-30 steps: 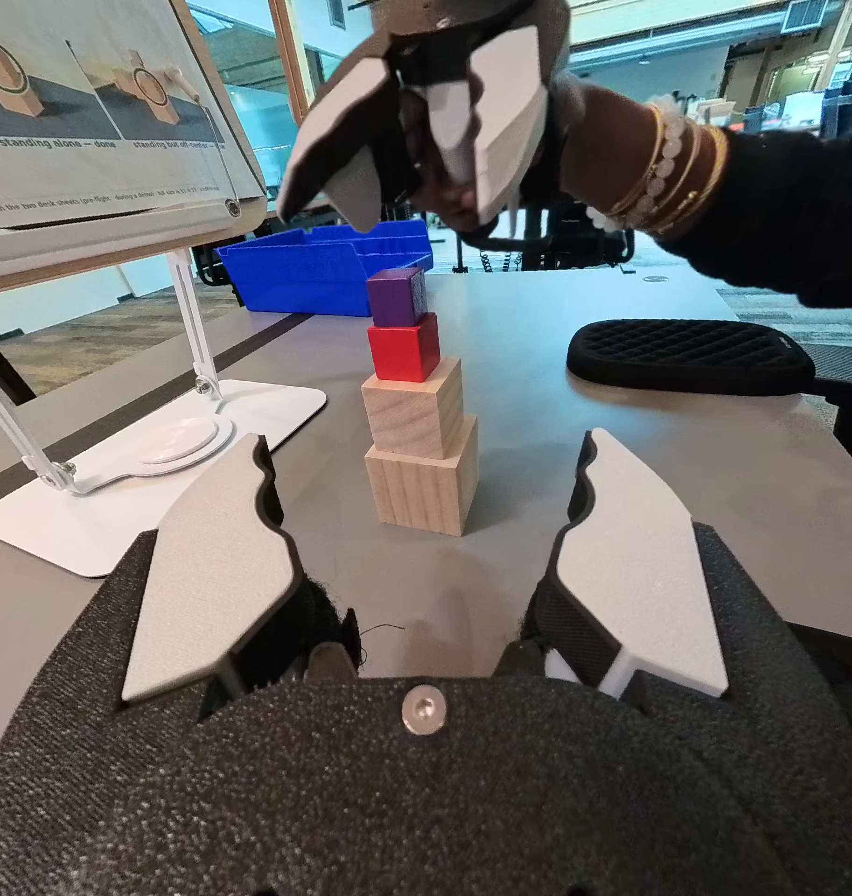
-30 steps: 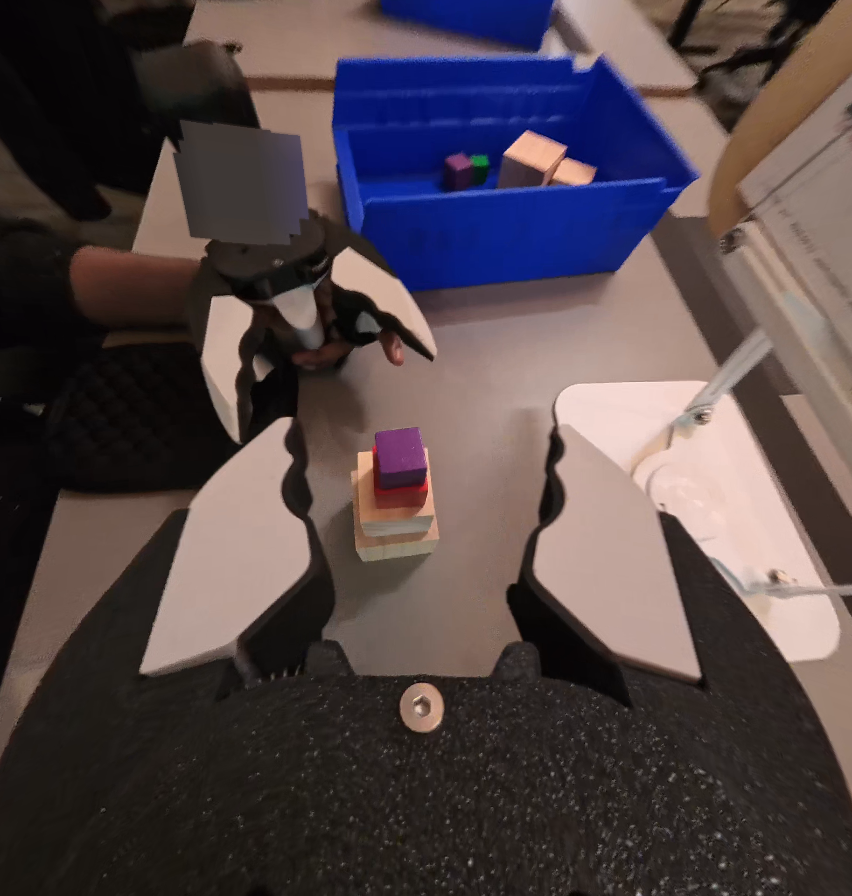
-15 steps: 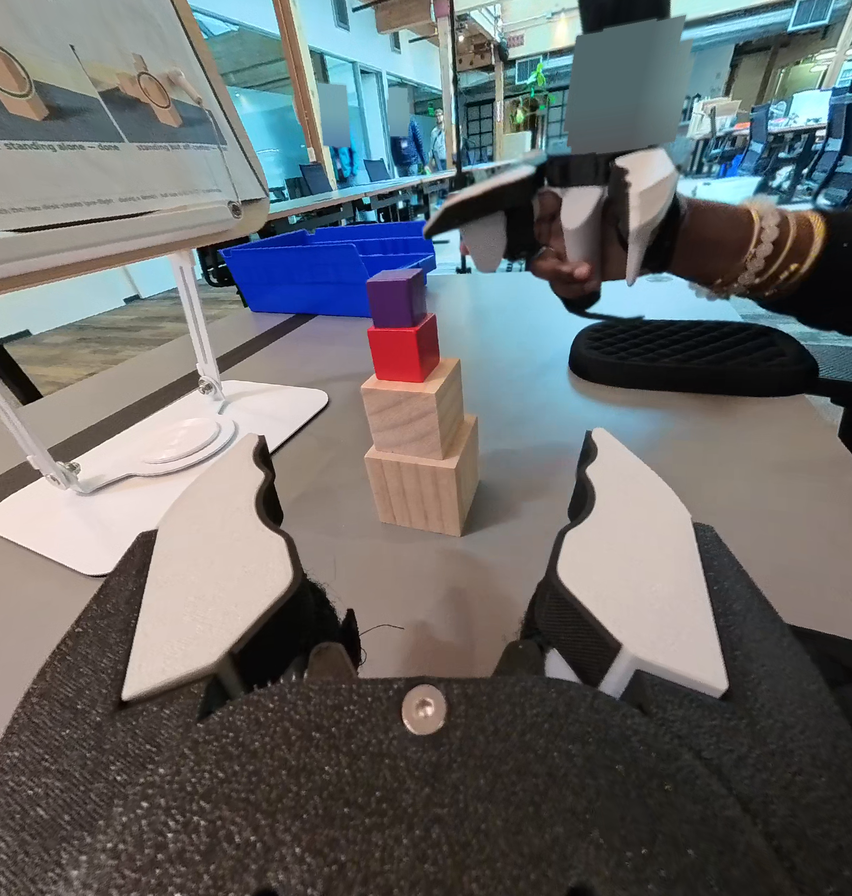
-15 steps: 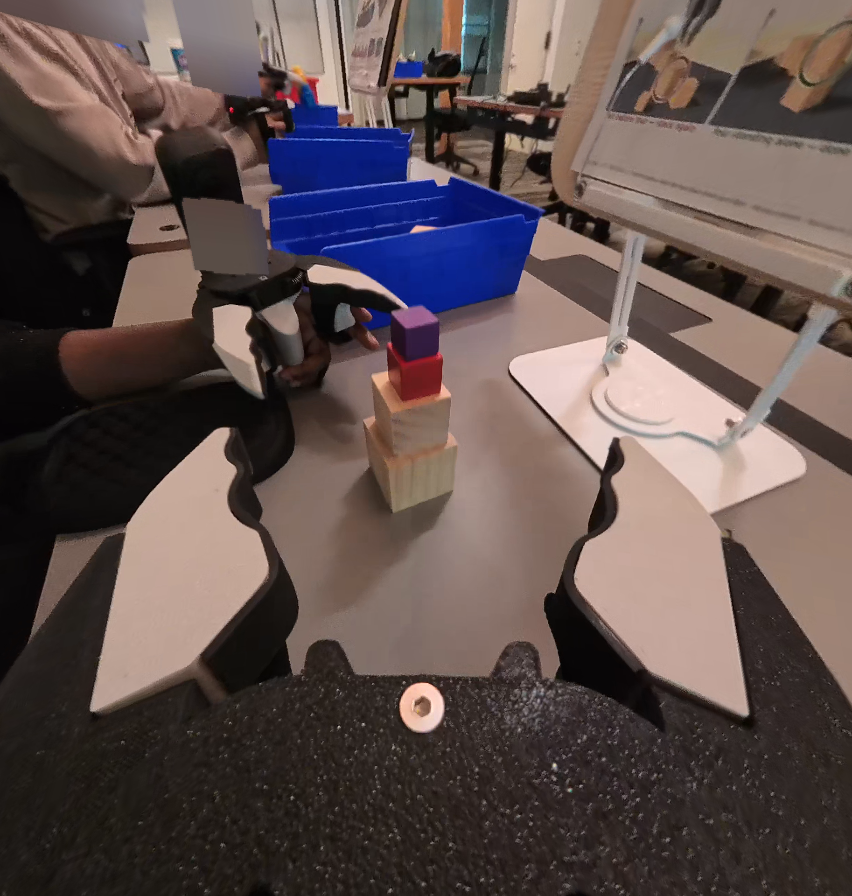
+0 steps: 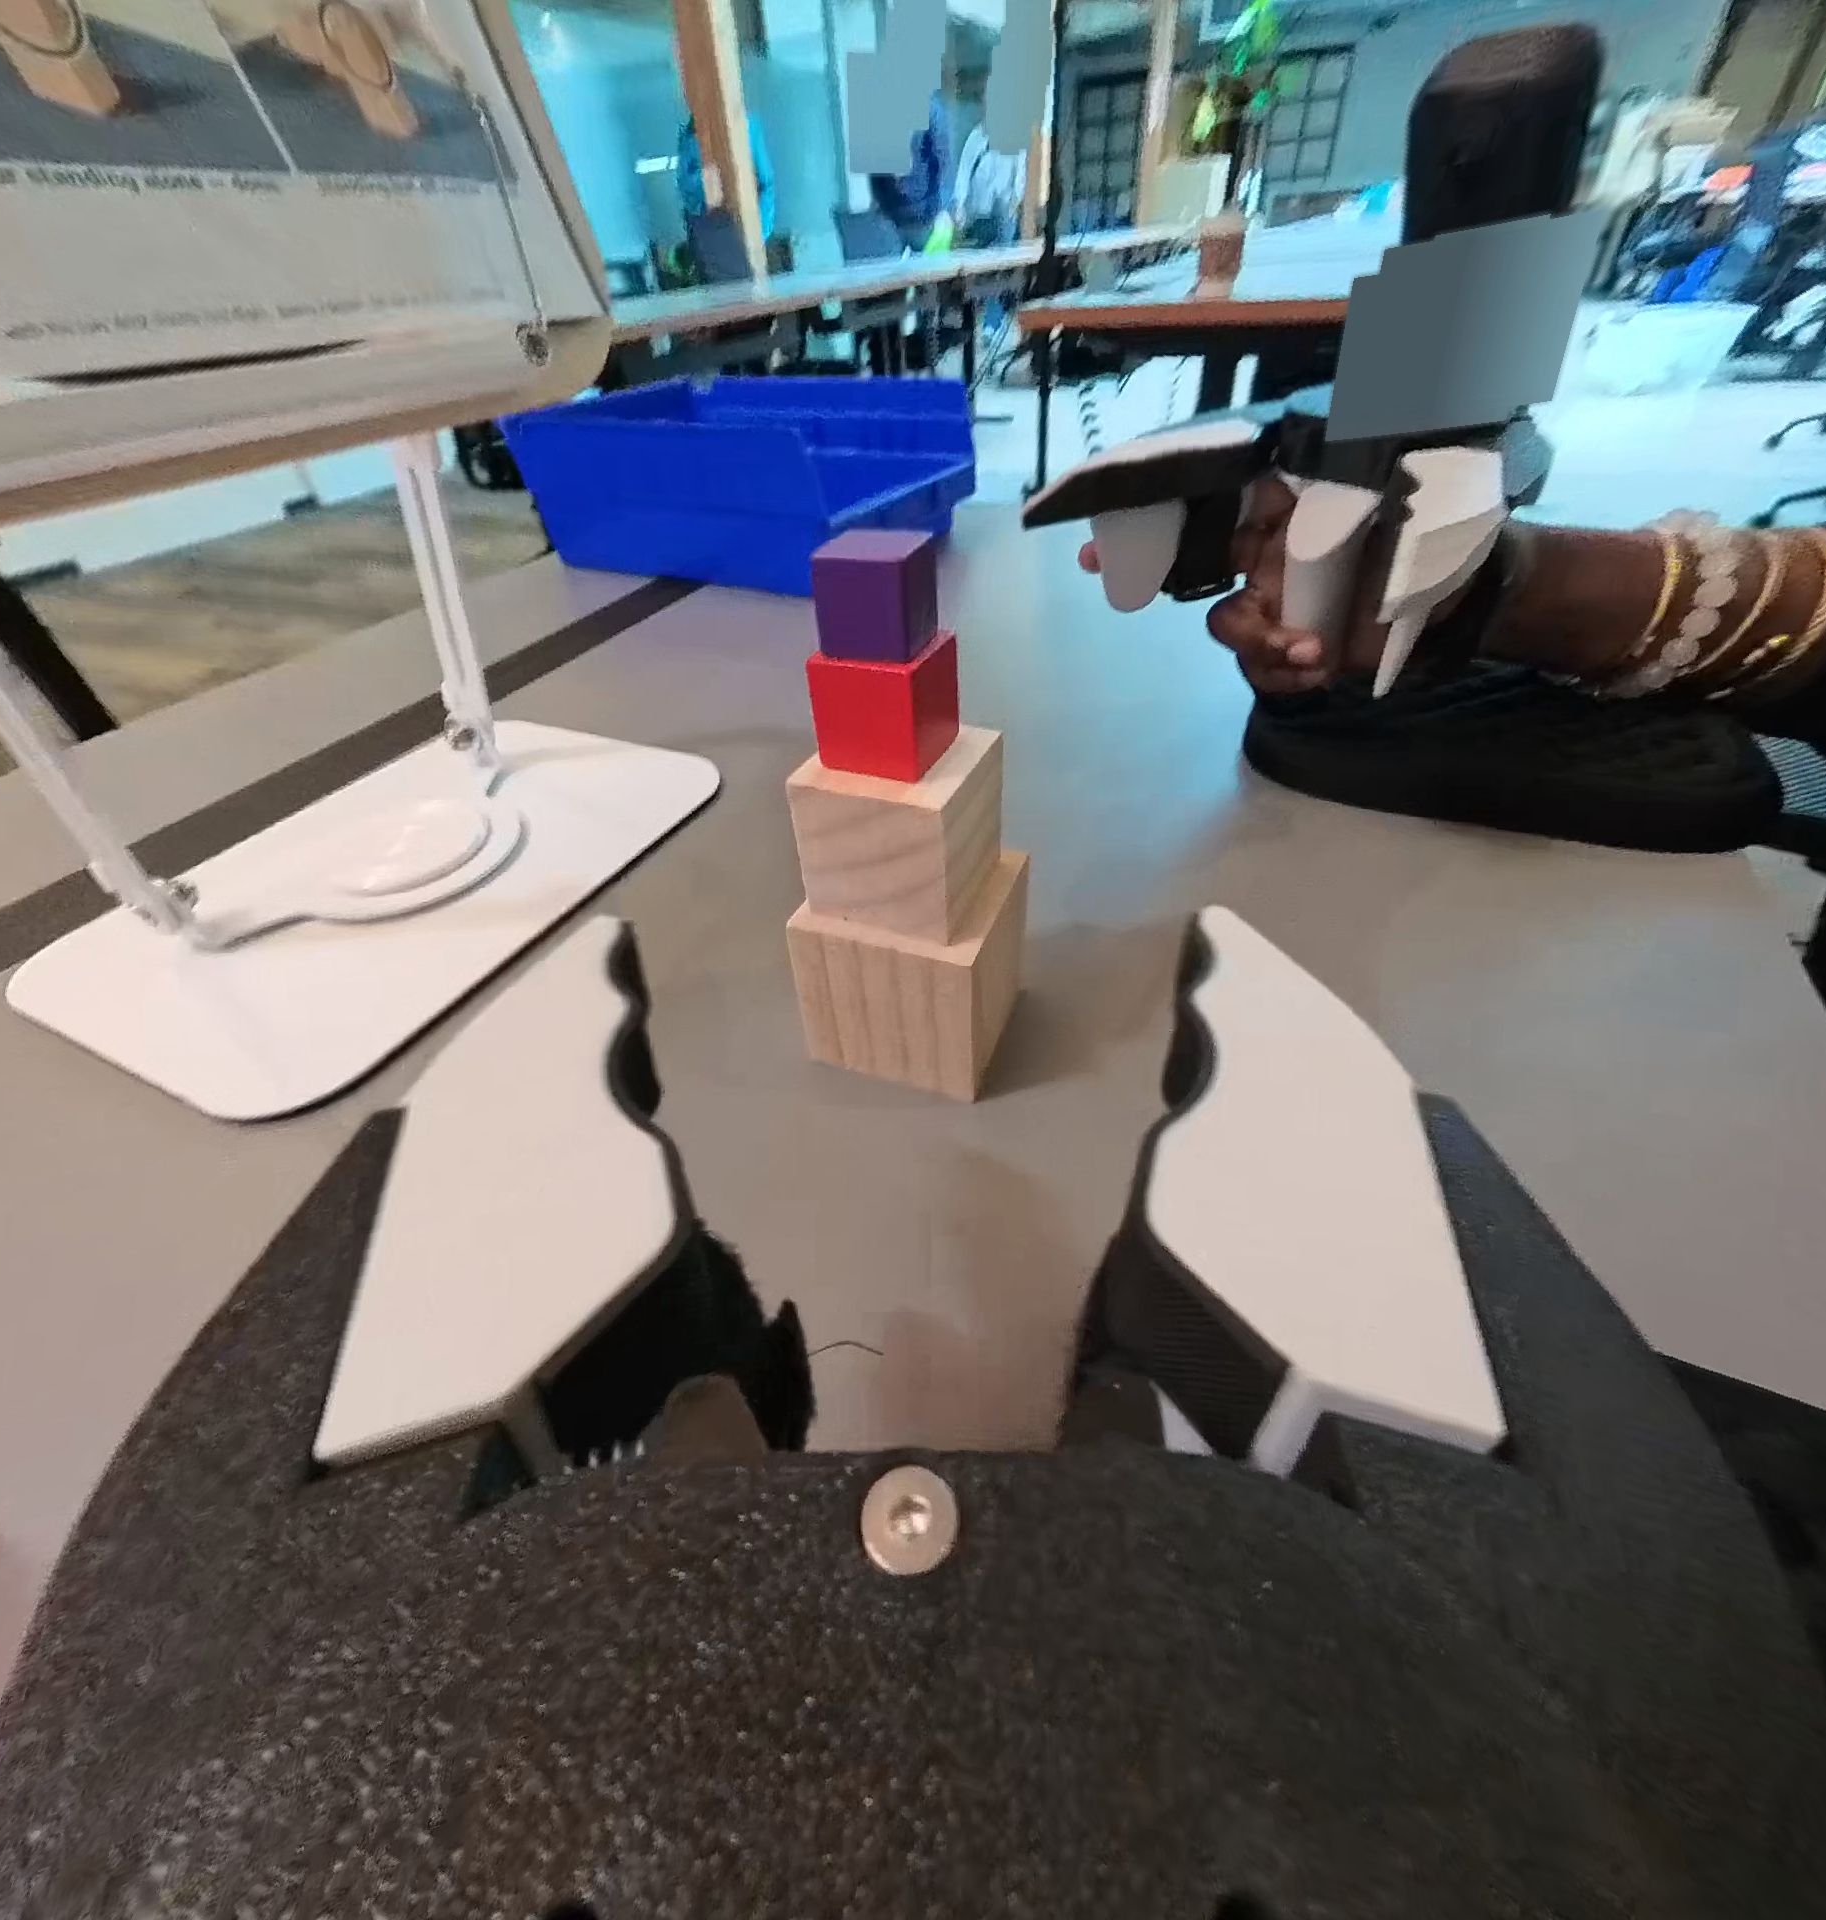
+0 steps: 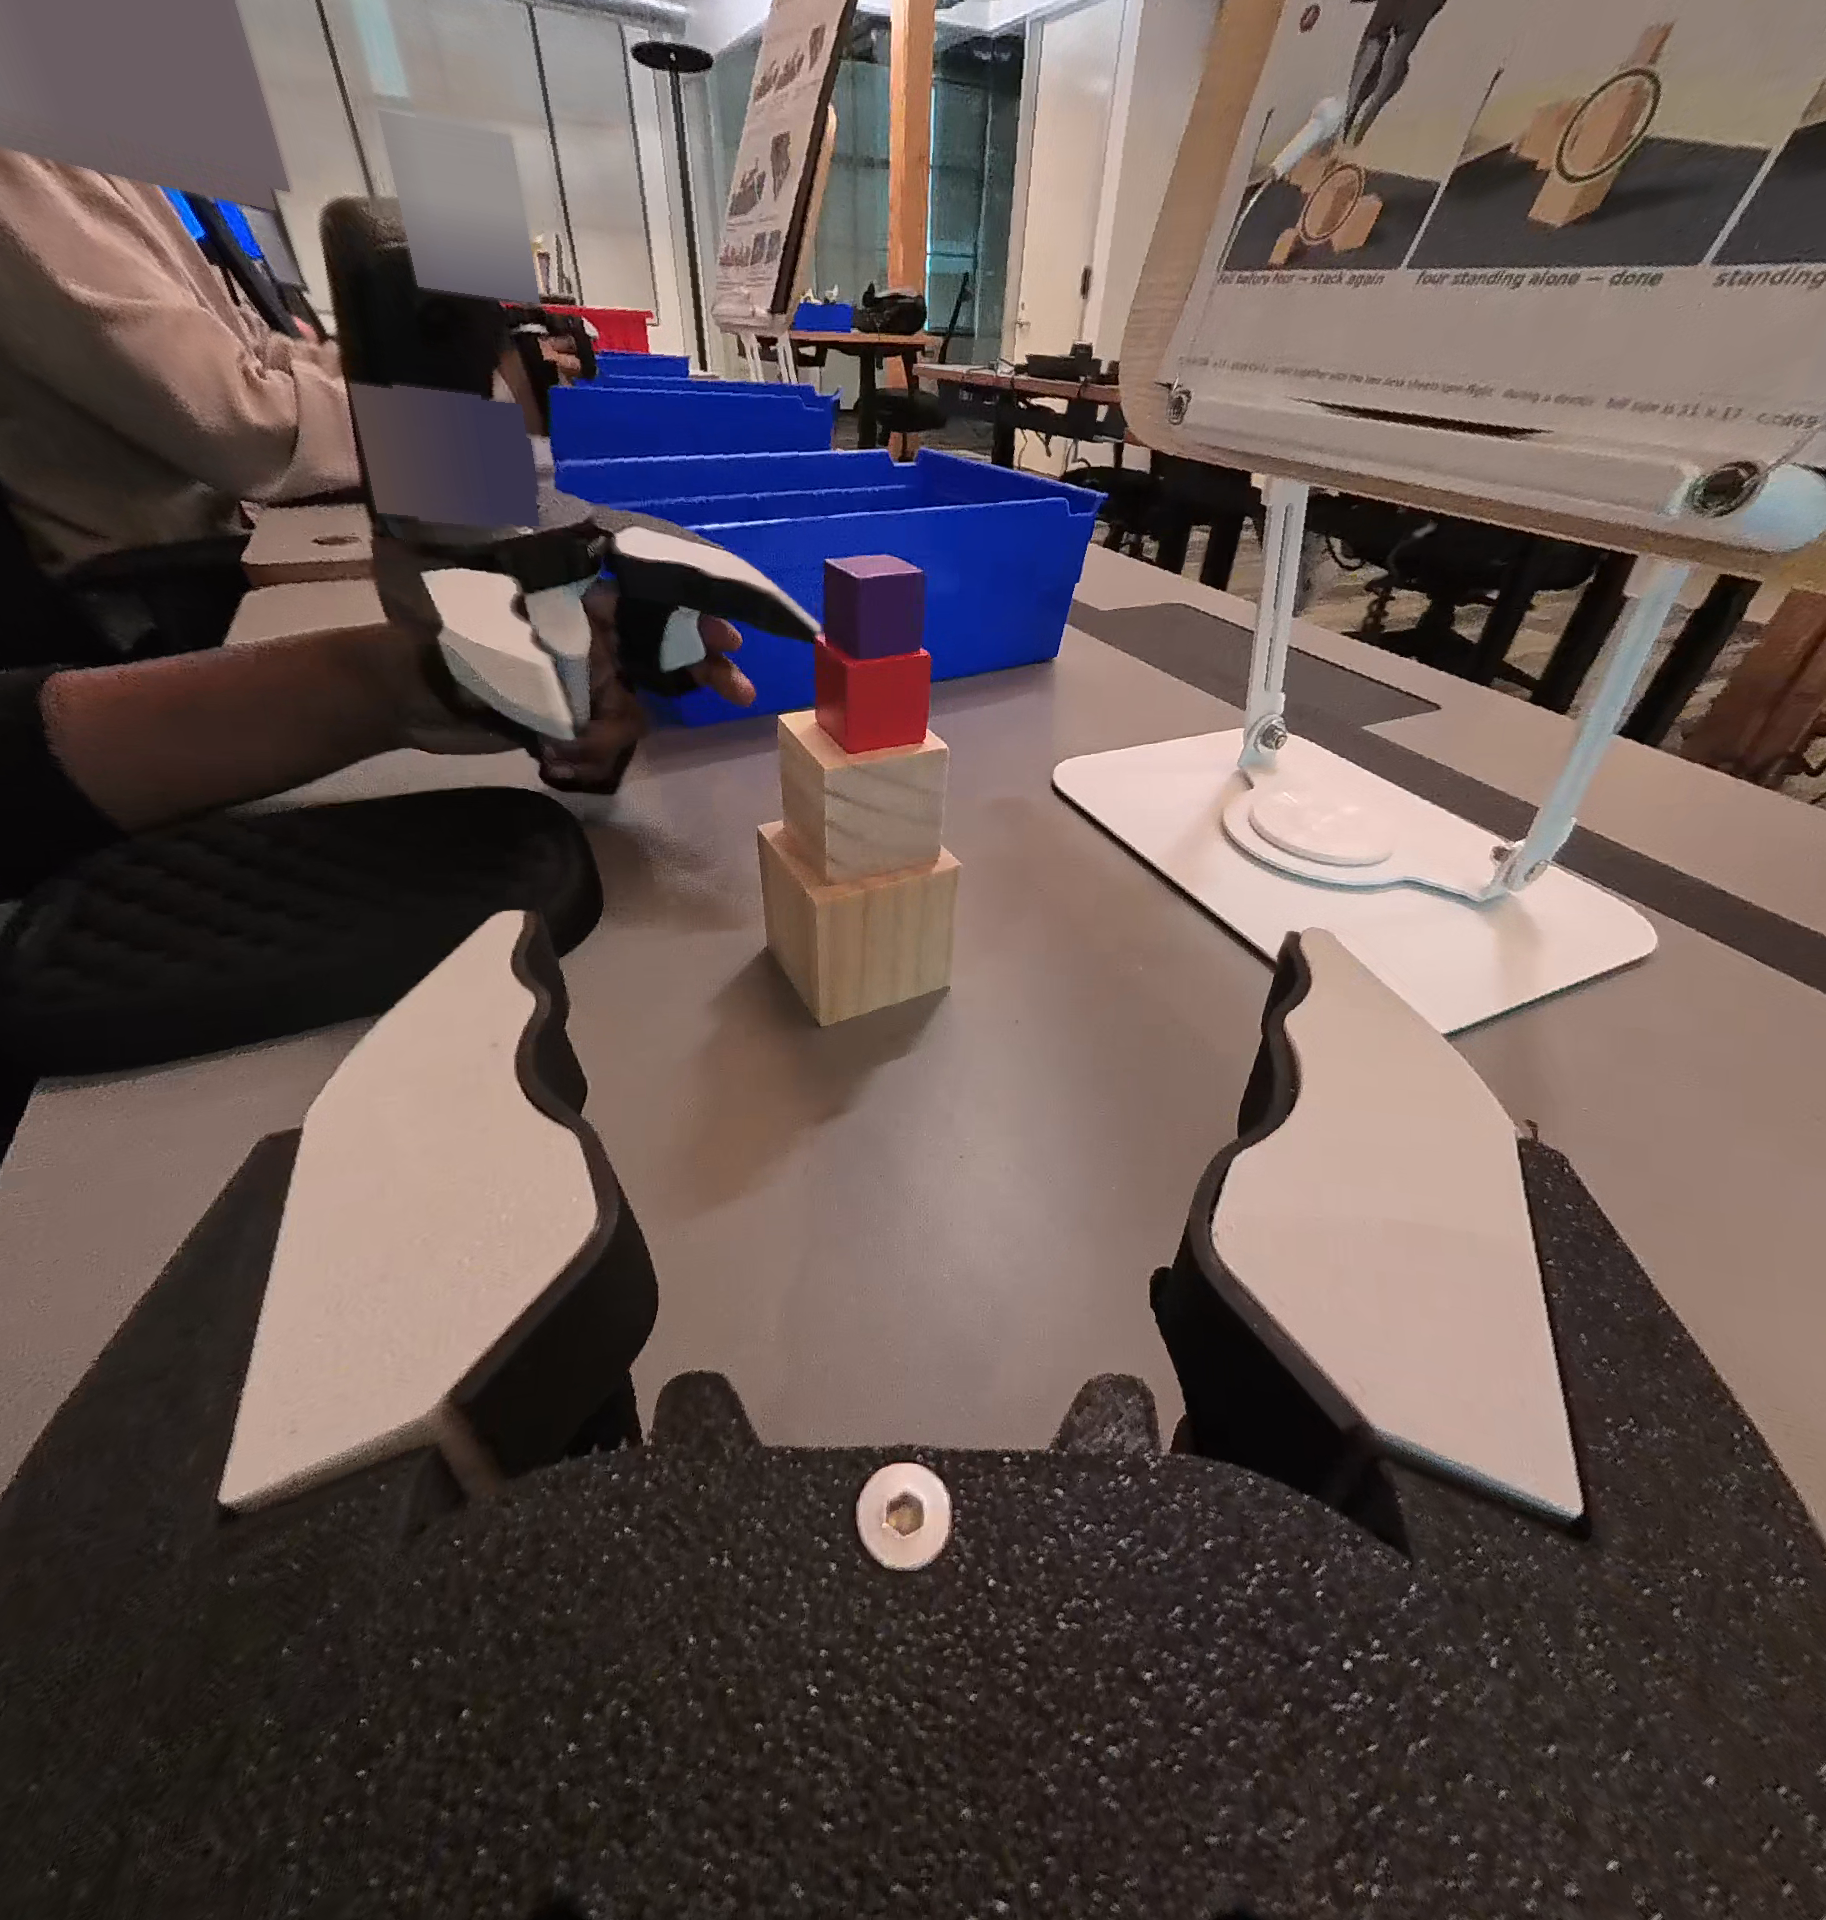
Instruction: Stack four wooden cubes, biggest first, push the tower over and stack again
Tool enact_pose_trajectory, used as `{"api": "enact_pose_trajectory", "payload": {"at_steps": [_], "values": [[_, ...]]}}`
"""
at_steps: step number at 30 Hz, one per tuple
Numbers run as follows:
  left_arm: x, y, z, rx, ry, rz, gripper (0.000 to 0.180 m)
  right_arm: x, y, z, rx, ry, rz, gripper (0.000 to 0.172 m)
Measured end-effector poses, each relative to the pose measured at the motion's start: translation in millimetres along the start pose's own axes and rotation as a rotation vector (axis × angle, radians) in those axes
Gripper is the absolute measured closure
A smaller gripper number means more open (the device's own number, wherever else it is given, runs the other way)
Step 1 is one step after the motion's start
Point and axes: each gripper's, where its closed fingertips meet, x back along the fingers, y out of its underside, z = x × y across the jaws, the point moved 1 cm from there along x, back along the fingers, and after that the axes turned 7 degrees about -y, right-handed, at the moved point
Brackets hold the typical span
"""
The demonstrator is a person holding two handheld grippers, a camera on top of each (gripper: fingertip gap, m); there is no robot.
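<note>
A grey desk [image 6: 992, 1195] in an open office carries a tower [image 5: 893, 831] of four cubes, standing free near the middle of the desk. The big wooden cube [image 6: 857, 925] is at the bottom, a smaller wooden cube [image 6: 862, 795] sits on it turned a little, then the red cube [image 6: 873, 694], then the purple cube [image 6: 873, 606] on top. Toward the far edge is a blue bin [image 6: 867, 551], and a white stand base [image 5: 369, 914] lies beside the tower.

The left gripper [image 5: 909, 997] has its fingers [image 5: 535, 1174] apart with nothing between them, low and near the bottom cube but not touching it. The right gripper [image 6: 914, 997] is also spread wide and bare, and stands away from the tower. A dark pad [image 5: 1511, 769] lies under the right wrist.

The cubes are not well centred, so I judge the tower tips easily. Any approach should be slow and level, with both fingers kept clear of the cube sides until they are aligned.
</note>
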Motion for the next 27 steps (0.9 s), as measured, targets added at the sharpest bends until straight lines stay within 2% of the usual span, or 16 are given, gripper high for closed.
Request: {"api": "enact_pose_trajectory", "payload": {"at_steps": [2,5,8,15,27], "values": [[3,-3,-2,-0.017,-0.054,-0.043,0.116,2,-1,2,-0.026,0.001,0.015,0.047],[6,3,1,-0.069,-0.075,-0.161,0.180,4,-3,5,-0.045,0.008,0.041,0.047],[3,14,0,-0.098,-0.086,-0.292,0.180,6,-4,6,-0.050,0.013,0.059,0.049],[-11,30,-15,-0.115,-0.056,-0.423,0.180,8,-5,8,-0.071,0.017,0.078,0.054],[-48,22,-7,-0.170,0.065,-0.421,0.180,13,-9,13,-0.122,0.013,0.126,0.059]]}}
